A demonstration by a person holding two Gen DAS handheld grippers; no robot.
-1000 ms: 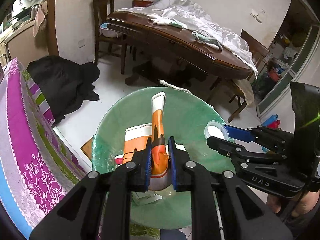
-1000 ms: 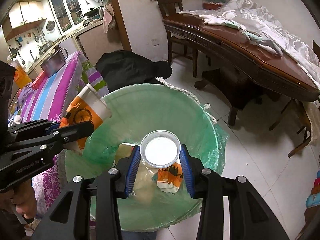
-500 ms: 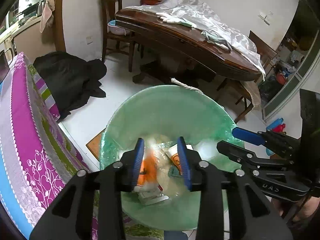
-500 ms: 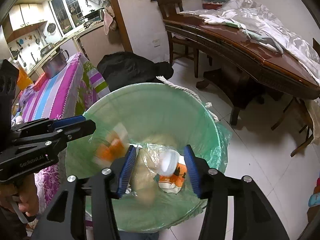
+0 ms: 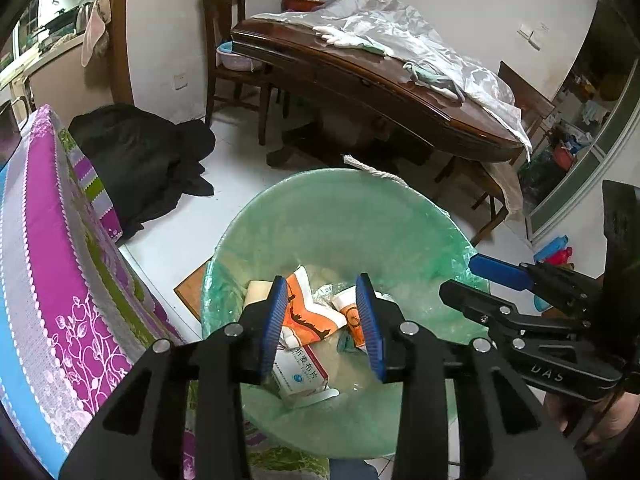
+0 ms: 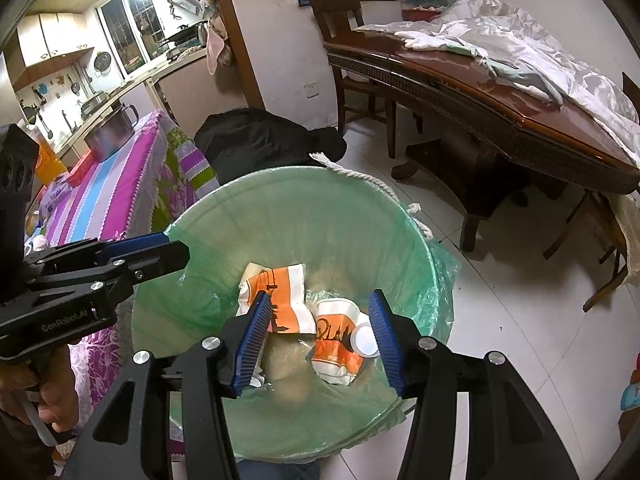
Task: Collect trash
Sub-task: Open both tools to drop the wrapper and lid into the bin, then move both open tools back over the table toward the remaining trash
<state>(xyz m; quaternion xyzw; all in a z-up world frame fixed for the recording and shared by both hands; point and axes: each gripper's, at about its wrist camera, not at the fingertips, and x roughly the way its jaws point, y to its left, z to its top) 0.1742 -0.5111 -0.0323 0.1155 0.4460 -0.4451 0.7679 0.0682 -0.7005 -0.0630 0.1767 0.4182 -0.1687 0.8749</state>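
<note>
Both the left gripper (image 5: 324, 322) and right gripper (image 6: 320, 338) hover with jaws parted and empty; the paper cups (image 6: 336, 332) lie below them inside the green-lined trash bin (image 6: 304, 200).

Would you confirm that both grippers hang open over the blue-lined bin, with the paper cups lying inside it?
Not quite: the liner of the bin is green, as the right wrist view shows. The left gripper and right gripper do hang open over it, and the paper cups lie inside.

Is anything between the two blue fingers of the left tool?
No. The left tool grips nothing; in its own view, trash lies below in the green-lined bin.
</note>
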